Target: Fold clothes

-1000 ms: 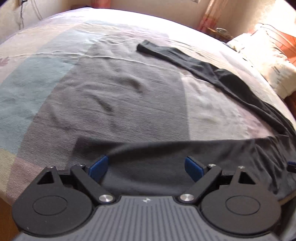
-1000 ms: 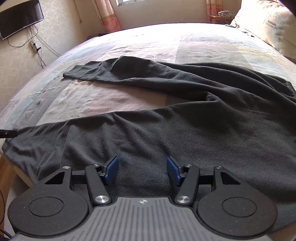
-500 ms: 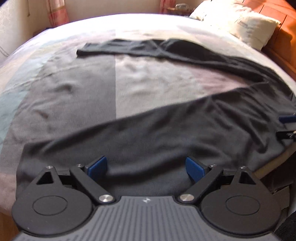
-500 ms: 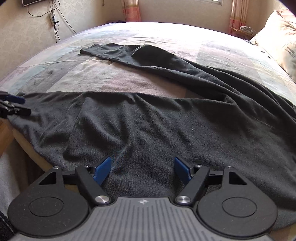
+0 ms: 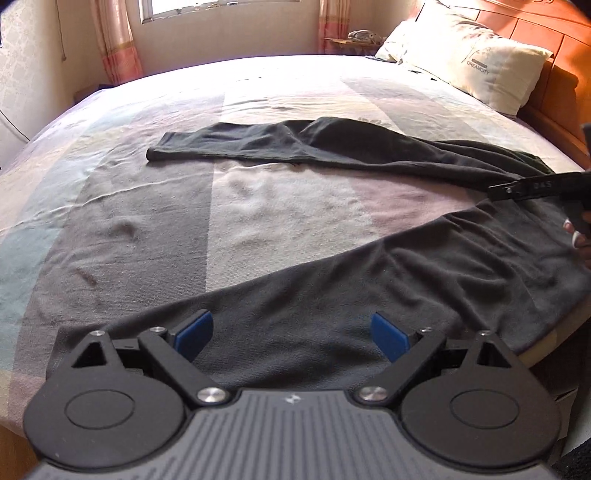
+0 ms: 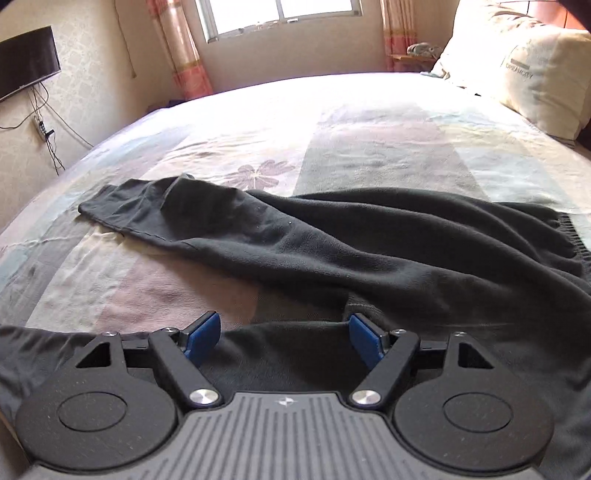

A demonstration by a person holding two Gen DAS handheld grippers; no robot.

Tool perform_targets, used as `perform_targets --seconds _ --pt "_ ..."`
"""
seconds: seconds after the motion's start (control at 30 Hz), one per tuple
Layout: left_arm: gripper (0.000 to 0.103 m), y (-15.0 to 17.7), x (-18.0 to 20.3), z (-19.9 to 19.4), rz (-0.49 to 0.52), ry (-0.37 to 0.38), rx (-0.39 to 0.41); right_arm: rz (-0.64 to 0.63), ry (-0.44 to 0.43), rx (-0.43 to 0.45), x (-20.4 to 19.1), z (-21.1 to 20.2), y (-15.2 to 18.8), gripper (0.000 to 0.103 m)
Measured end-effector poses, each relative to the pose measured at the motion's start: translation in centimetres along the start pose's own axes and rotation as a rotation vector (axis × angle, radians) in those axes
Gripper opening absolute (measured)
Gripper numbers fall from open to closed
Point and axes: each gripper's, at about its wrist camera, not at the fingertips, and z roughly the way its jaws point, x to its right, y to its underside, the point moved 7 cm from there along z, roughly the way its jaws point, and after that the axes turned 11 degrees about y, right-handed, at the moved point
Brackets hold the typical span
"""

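Observation:
A pair of dark grey trousers lies spread on the bed, legs splayed in a V. The far leg ends in a cuff at the left. The near leg runs along the bed's front edge. My left gripper is open and empty, over the near leg's lower part. My right gripper is open and empty, over the near leg close to the crotch; it also shows in the left wrist view at the right edge. The elastic waistband lies at the right.
The bed has a striped pastel cover with a flower print. Cream pillows rest against the orange headboard at the right. A window with pink curtains is behind, and a wall TV at the left.
Both grippers have lifted and swung to face the window. The right gripper has moved forward from the bed's edge towards the trousers' crotch. The trousers lie as before.

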Motion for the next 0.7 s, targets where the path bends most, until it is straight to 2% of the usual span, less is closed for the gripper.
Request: perform_targets --seconds 0.07,0.17,0.23,0.27,0.4,0.53,0.63,0.7 --pt "0.093 0.1 0.2 0.1 -0.003 0.008 -0.006 0.002 -0.013 -0.037 -0.2 1.9 0.0 0.095" --pt "0.093 -0.2 0.6 0.3 -0.005 0.029 -0.008 -0.033 -0.02 -0.035 -0.5 0.1 0.6 0.093" --pt "0.093 -0.4 1.3 0.8 0.007 0.059 -0.012 -0.025 -0.022 0.005 0.4 -2.6 1.3 0.093" --pt "0.093 -0.4 1.7 1.1 0.017 0.072 -0.017 -0.013 -0.01 0.019 1.3 -3.8 1.8 0.093" --pt "0.093 0.1 2.4 2.8 0.002 0.11 -0.03 0.106 0.14 0.03 7.9 -7.8 4.7 0.093" --pt "0.092 1.7 2.1 4.5 -0.079 0.129 -0.08 0.272 0.238 -0.034 14.8 -9.2 8.3 0.093" --pt "0.093 1.7 2.5 3.9 -0.062 0.13 -0.091 0.33 0.267 -0.041 17.2 -9.8 9.6 0.091" --pt "0.093 1.0 3.0 3.1 -0.033 0.124 -0.077 0.322 0.23 -0.023 16.6 -9.9 8.8 0.091"
